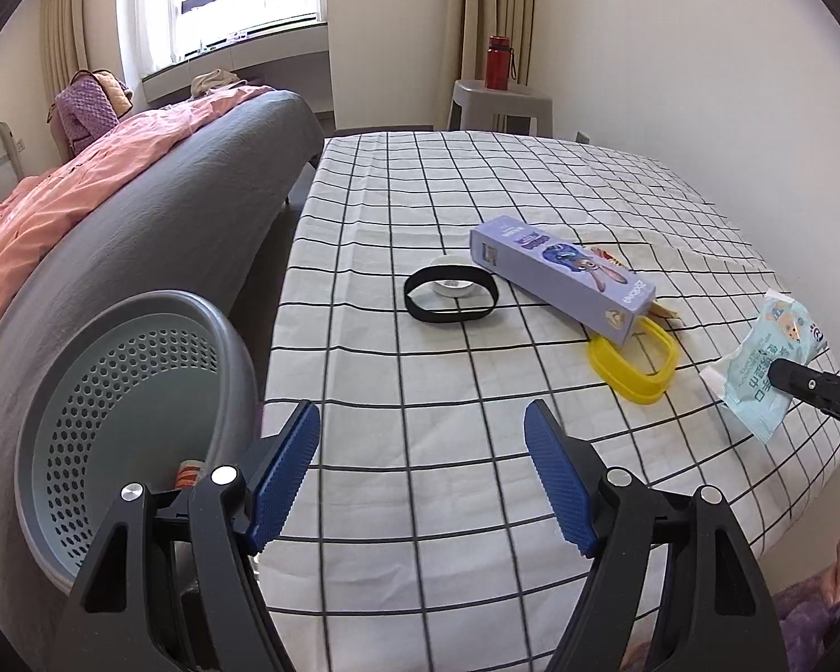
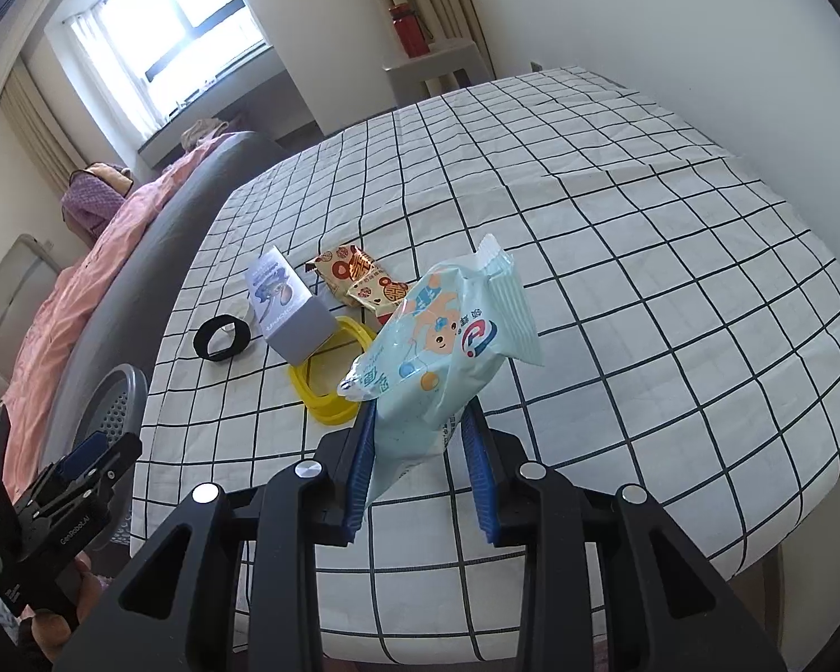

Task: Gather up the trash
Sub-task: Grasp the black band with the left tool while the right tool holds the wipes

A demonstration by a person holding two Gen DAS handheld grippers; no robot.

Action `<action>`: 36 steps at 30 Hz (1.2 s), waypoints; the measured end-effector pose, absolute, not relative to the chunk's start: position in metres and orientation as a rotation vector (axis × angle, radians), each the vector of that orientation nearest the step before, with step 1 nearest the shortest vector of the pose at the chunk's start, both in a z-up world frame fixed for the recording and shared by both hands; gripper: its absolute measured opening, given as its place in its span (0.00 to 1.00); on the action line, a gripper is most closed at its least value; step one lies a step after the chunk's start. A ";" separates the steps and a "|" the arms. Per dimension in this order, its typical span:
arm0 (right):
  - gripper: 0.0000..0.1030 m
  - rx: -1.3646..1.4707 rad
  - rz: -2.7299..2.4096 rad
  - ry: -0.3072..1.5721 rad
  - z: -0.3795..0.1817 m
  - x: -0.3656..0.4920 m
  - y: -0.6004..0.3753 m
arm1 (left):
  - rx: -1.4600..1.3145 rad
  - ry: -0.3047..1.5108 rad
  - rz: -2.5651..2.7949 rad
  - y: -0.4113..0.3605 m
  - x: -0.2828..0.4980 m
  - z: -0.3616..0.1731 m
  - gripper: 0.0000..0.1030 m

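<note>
Checked tablecloth [image 2: 644, 280], pale blue packet [image 2: 448, 347] pinched between right fingers [image 2: 476, 476], lifted

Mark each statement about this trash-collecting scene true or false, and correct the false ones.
1. The right tool grips a pale blue packet. True.
2. The left tool holds the purple box. False: its jaws are open and empty, and the box lies on the checked cloth.
3. The purple box rests partly on the yellow ring. True.
4. The grey basket stands on the tabletop. False: it is beside the table's edge, next to the left tool.
5. A red bottle stands on a stool by the wall. True.
</note>
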State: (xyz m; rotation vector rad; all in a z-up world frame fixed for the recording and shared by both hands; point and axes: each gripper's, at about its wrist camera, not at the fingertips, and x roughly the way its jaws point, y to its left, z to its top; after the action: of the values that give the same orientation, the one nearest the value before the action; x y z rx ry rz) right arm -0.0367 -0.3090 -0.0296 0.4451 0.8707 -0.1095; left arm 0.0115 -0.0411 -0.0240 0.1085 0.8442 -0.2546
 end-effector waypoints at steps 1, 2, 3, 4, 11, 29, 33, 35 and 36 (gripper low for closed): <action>0.29 0.443 -0.106 0.871 -0.028 -0.037 -0.311 | 0.101 0.848 -0.263 -0.048 0.013 -0.023 0.70; 0.29 0.440 -0.106 0.871 -0.026 -0.037 -0.313 | 0.096 0.849 -0.272 -0.054 0.015 -0.022 0.70; 0.29 0.437 -0.104 0.871 -0.025 -0.038 -0.315 | 0.094 0.850 -0.281 -0.061 0.016 -0.021 0.70; 0.29 0.434 -0.100 0.872 -0.023 -0.037 -0.317 | 0.093 0.851 -0.289 -0.068 0.018 -0.021 0.70; 0.29 0.401 -0.068 0.889 -0.021 -0.030 -0.322 | 0.087 0.886 -0.296 -0.095 0.040 -0.032 0.70; 0.29 0.480 0.030 0.895 -0.035 -0.014 -0.325 | 0.037 0.996 -0.242 -0.083 0.128 -0.076 0.70; 0.29 0.485 0.031 0.892 -0.034 -0.013 -0.326 | 0.056 0.990 -0.246 -0.087 0.139 -0.078 0.70; 0.29 0.474 0.029 0.894 -0.035 -0.012 -0.325 | 0.060 0.991 -0.242 -0.088 0.145 -0.080 0.70; 0.29 0.471 0.028 0.896 -0.036 -0.011 -0.325 | 0.060 0.994 -0.243 -0.088 0.147 -0.081 0.70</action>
State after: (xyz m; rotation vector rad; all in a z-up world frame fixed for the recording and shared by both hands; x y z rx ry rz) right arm -0.0115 -0.3250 -0.0355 0.4714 0.8960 0.0275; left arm 0.1474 -0.0884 -0.0808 0.0601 0.9935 -0.2435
